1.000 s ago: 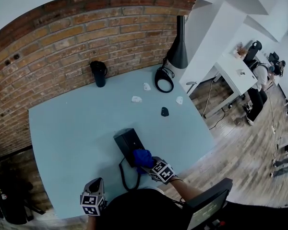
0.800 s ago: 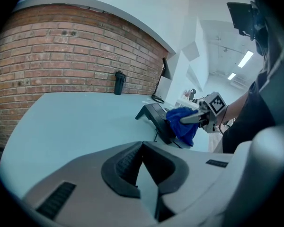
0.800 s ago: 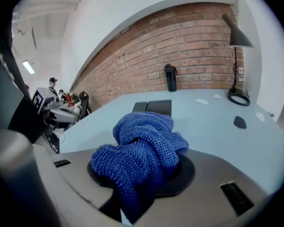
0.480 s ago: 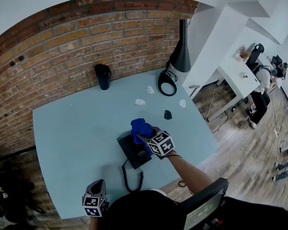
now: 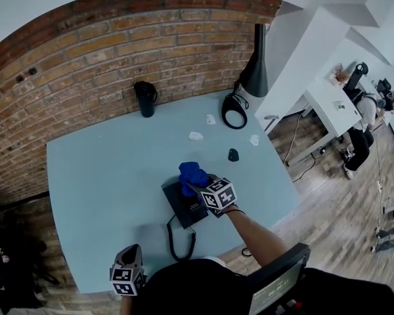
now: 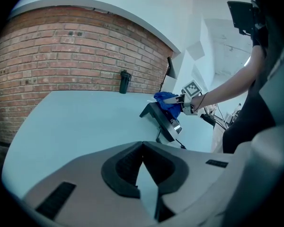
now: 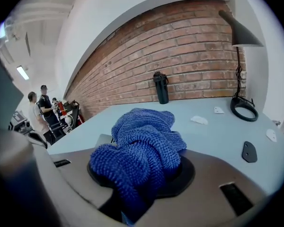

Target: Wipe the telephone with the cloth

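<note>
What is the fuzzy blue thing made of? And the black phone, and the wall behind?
The blue cloth looks like soft microfibre: its surface is covered in rows of tiny fuzzy loops. The telephone seems to be hard black plastic, with smooth, even faces. The wall is rough red-brown brick with pale mortar lines between the blocks.

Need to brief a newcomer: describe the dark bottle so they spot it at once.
Start at the brick wall behind the pale blue table. At the table's far edge, right by that wall, stands the dark bottle. It stands tall and cylindrical, while the white scraps to its right lie flat.
</note>
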{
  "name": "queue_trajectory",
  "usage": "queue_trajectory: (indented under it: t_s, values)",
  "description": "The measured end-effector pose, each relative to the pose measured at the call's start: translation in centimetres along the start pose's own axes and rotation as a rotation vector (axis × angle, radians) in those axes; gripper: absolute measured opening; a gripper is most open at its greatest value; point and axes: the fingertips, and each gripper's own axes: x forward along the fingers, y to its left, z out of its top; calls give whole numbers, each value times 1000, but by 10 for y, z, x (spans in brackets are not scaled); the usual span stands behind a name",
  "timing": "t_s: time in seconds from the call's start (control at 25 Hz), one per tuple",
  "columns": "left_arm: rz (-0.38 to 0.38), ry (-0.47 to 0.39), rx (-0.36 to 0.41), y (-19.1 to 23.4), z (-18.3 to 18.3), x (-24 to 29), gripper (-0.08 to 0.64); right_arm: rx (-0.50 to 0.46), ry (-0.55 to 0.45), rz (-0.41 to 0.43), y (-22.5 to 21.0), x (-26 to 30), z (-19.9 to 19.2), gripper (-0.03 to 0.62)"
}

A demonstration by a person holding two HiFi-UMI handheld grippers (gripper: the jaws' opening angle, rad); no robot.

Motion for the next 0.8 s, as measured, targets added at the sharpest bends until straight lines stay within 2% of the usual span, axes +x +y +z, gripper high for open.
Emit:
queue_trajectory:
  t_s: [0.48,0.8]
  values:
    - [-27,5,42,-10,6,9,21,12,-28,-42,2,-1,-4,164]
    - [-39,7,47,-12,4,10,21,25,-22,-51,7,-12,-23,164]
